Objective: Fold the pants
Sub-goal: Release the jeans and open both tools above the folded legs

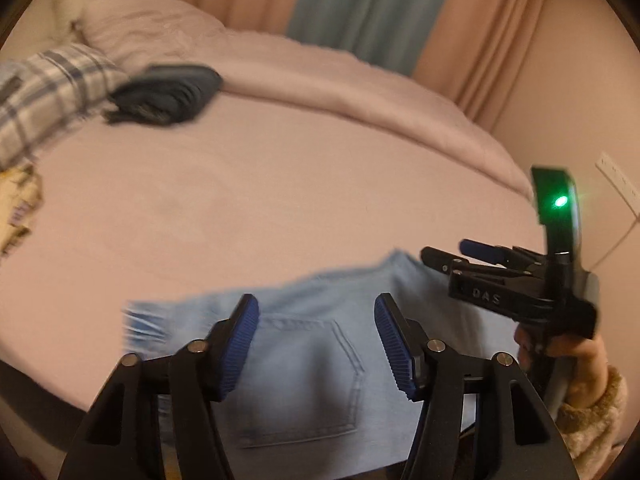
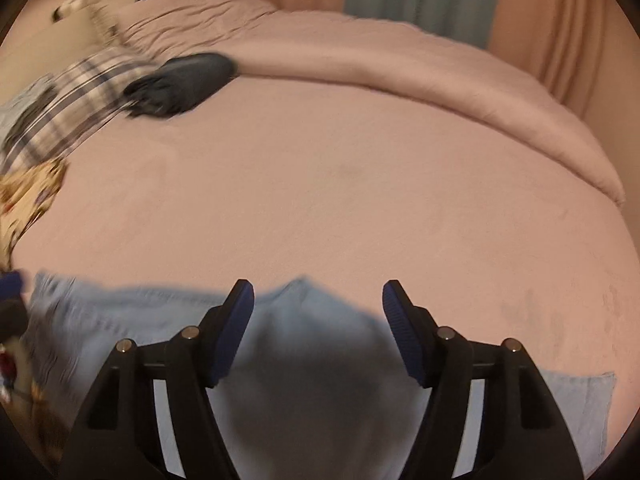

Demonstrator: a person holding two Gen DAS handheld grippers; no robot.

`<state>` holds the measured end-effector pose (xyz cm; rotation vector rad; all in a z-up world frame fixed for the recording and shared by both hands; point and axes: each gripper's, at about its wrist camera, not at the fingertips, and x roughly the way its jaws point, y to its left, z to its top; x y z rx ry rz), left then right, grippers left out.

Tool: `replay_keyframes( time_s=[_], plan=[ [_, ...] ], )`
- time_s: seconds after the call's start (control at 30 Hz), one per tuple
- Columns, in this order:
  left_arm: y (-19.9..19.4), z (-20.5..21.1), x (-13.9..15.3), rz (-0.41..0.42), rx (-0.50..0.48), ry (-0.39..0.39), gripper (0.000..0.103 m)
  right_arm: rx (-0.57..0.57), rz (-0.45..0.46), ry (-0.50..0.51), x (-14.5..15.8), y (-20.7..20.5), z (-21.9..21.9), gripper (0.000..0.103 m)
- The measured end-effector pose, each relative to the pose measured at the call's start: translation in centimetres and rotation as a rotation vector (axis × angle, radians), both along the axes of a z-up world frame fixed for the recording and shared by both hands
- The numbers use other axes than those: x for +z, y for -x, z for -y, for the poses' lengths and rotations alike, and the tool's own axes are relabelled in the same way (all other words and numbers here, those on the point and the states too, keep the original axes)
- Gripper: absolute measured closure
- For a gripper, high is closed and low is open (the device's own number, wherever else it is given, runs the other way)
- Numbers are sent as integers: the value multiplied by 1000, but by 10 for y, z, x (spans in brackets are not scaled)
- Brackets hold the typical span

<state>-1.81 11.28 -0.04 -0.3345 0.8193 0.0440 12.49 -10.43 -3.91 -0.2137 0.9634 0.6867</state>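
Light blue jeans (image 1: 304, 364) lie on the pink bed near its front edge, back pocket up. My left gripper (image 1: 316, 344) is open above the pocket, holding nothing. The right gripper shows in the left wrist view (image 1: 448, 256) at the right, over the jeans' far right corner, fingers apart. In the right wrist view the jeans (image 2: 312, 380) lie below my open right gripper (image 2: 318, 332), with a dark shadow on the cloth between the fingers. Part of the left gripper (image 2: 12, 304) shows blurred at the left edge.
A folded dark garment (image 1: 168, 94) and a plaid cloth (image 1: 48, 96) lie at the far left of the bed (image 1: 280, 200). A rolled pink duvet (image 1: 360, 92) runs along the far side. Curtains (image 1: 360, 8) hang behind. A patterned yellow cloth (image 2: 28, 188) lies at the left.
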Motion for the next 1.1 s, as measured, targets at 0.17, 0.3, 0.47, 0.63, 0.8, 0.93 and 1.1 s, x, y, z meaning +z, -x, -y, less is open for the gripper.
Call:
replay_keyframes(
  time_s=[0.17,0.3,0.47,0.63,0.8,0.93,1.1],
  plan=[
    [-21,7,-57,-197,-9,24,71,48,-150,21,-38,4,-5,86],
    [-18,7,-69,-183,5,17,73,30,-140,63,-64,0,-19,86],
    [-12,8,-73,-177,14,8,73,29,-121,84,-64,-3,-29,86],
    [-9,24,-73,-172,26,-29,73,4,-151,25,-64,-11,-24,86],
    [-9,20,-62,-197,49,14,73,-66,-192,-33,-56,-3,-8,84],
    [-11,33,-32,-123,26,32,73,-106,-169,-112,-28,4,27,78],
    [-21,71,-14,-56,-85,76,59,-216,-74,-113,-3,16,94,48]
  ],
)
